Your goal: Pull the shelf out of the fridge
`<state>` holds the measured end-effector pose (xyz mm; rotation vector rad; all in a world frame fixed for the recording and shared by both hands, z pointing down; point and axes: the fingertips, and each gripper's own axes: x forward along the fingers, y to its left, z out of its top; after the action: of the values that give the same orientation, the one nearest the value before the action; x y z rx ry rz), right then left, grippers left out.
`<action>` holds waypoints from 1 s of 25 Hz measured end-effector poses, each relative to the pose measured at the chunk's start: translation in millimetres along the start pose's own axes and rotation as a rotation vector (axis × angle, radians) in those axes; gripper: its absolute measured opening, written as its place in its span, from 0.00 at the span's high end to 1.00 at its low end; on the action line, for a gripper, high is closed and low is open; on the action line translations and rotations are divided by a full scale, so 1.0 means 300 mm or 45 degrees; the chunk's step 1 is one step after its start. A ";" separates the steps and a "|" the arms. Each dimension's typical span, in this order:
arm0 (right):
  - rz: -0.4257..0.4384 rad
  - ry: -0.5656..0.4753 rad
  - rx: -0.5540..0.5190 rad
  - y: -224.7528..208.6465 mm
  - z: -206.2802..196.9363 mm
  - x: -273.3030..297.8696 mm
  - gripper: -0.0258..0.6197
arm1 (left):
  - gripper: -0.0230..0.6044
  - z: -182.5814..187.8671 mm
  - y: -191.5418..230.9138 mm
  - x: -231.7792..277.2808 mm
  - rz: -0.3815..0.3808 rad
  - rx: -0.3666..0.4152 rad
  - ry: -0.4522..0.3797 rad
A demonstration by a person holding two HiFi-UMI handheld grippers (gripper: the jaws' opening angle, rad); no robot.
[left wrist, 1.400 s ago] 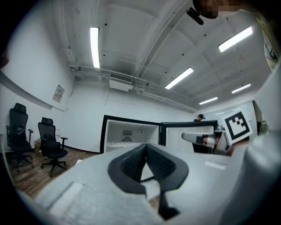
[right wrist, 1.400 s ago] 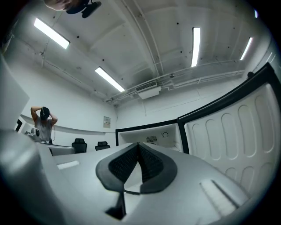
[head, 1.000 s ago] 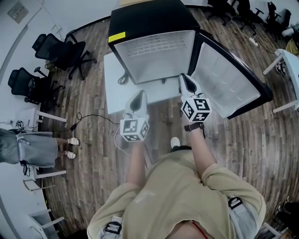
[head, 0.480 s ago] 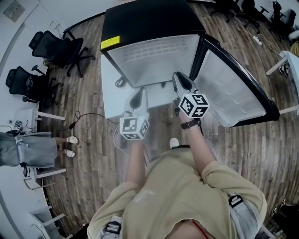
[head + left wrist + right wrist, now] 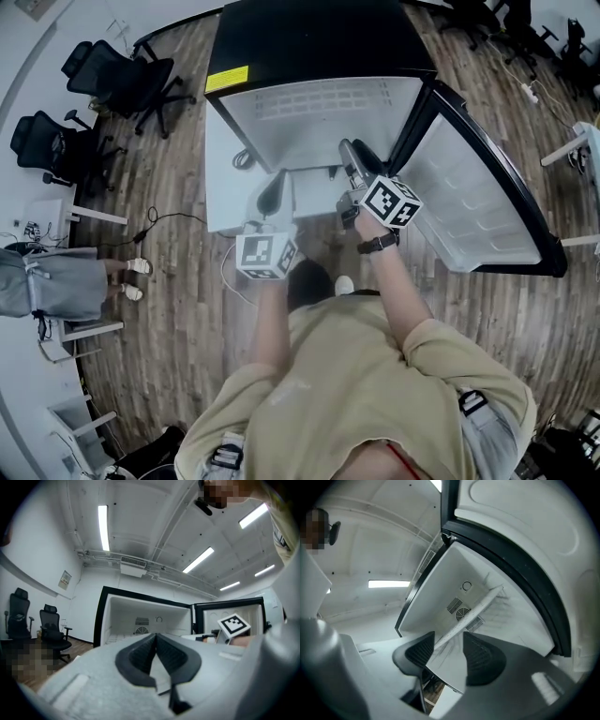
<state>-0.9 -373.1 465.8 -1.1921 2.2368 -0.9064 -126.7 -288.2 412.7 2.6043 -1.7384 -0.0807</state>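
Jaws on the right gripper (image 5: pixel 447 639) just opening, white wire shelf's (image 5: pixel 480 606) thin front bar between them; left gripper's (image 5: pixel 156 637) jaws together.

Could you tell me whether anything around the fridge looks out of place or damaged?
Nothing stands out: the fridge stands upright, its door swung wide, and the shelf sits in place inside, with no damage visible.

In the head view, the top edge cuts off the back of the fridge (image 5: pixel 309 37), and the print on its yellow sticker (image 5: pixel 228 79) is too small to read. A standing person (image 5: pixel 56 286) is cut by the left edge. In the left gripper view, the body of the left gripper (image 5: pixel 156 637) hides the lower part of the fridge's inside and the floor before it.
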 end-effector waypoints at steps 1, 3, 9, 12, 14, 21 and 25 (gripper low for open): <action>0.002 -0.016 0.035 -0.008 0.002 0.015 0.62 | 0.96 0.000 0.007 0.009 0.000 0.000 -0.002; -0.003 -0.049 0.108 -0.029 0.006 0.043 0.50 | 0.96 -0.008 0.017 0.023 -0.003 0.000 -0.003; -0.012 -0.164 0.330 -0.077 0.039 0.119 0.46 | 0.96 -0.011 0.038 0.085 -0.041 -0.008 0.004; -0.027 -0.200 0.387 -0.096 0.043 0.149 0.46 | 0.96 -0.011 0.047 0.117 -0.064 -0.003 0.008; -0.034 -0.205 0.414 -0.107 0.037 0.172 0.47 | 0.96 -0.017 0.053 0.130 -0.078 -0.008 0.011; -0.035 -0.209 0.463 -0.122 0.011 0.269 0.49 | 0.96 -0.043 0.103 0.183 -0.109 -0.010 0.030; -0.038 -0.236 0.495 -0.142 0.019 0.317 0.48 | 0.96 -0.051 0.124 0.219 -0.130 -0.013 0.038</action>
<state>-23.8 -473.1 485.4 -1.0794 1.7978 -1.1301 -135.1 -363.4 426.8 2.6715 -1.5912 -0.0508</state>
